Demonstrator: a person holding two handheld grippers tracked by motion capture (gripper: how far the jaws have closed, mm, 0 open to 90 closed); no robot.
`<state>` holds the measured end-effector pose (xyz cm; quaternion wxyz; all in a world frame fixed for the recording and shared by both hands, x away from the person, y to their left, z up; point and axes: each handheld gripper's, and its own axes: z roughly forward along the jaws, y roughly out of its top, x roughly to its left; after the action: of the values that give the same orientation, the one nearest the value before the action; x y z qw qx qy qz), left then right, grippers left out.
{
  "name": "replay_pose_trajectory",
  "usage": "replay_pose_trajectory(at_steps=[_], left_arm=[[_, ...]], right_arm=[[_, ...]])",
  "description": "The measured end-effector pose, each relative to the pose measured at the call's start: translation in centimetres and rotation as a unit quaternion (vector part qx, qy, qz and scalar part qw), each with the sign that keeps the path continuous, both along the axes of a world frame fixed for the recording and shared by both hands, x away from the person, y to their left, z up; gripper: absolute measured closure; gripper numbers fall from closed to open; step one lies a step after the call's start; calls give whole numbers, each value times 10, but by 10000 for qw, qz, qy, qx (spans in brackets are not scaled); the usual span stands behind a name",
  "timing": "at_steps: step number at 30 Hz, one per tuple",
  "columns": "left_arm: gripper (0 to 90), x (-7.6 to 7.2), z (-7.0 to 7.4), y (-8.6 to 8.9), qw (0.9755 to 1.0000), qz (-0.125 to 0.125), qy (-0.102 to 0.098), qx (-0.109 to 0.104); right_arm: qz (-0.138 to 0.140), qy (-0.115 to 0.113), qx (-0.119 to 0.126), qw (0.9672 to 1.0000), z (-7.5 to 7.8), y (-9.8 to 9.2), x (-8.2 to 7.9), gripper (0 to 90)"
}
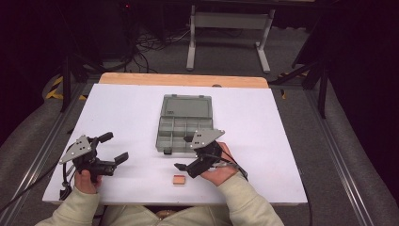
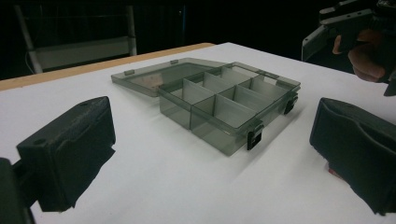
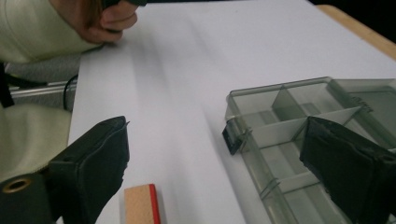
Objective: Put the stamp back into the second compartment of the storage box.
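Nearest the person, a small block (image 1: pixel 179 179) with a tan face and a red edge lies flat on the white worktop (image 1: pixel 263 122), just in front of the right gripper (image 1: pixel 185 169). That gripper's jaws stand apart with nothing between them, angled down toward the block. In the right gripper view the block (image 3: pixel 141 205) sits low between the 2 jaws, near the left one. It looks light, stiff and flat-sided, so it should pinch well across its 2 long edges, though it could skid on the smooth sheet. The left gripper (image 1: pixel 114 148) rests on the worktop well to the side, jaws wide and empty. Beyond the block lies an open compartment box (image 1: pixel 182 128) of smoky clear plastic, its lid laid back, compartments empty.
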<state>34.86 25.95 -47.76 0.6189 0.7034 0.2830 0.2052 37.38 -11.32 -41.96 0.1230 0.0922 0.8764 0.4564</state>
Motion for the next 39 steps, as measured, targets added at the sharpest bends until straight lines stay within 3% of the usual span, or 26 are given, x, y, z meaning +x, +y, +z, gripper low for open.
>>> replay_pose_trajectory(at_steps=[7, 16, 23, 32, 39], left_arm=[[8, 0, 0, 0, 10000, 5, -8, -6], [9, 0, 0, 0, 10000, 3, -22, 29], [9, 1, 0, 0, 10000, 1, -9, 46], [9, 1, 0, -1, 10000, -7, 20, 48], [9, 1, 0, -1, 10000, -9, 17, 50]], right_arm=[[265, 308, -620, 9972, -2, 9, -1, 130], [421, 491, -1114, 9917, -6, 17, -2, 131], [542, 658, -1584, 9837, -12, 24, -2, 132], [606, 874, -1895, 9761, -20, 32, -2, 150], [769, 1000, -2295, 9651, -24, 38, -4, 232]])
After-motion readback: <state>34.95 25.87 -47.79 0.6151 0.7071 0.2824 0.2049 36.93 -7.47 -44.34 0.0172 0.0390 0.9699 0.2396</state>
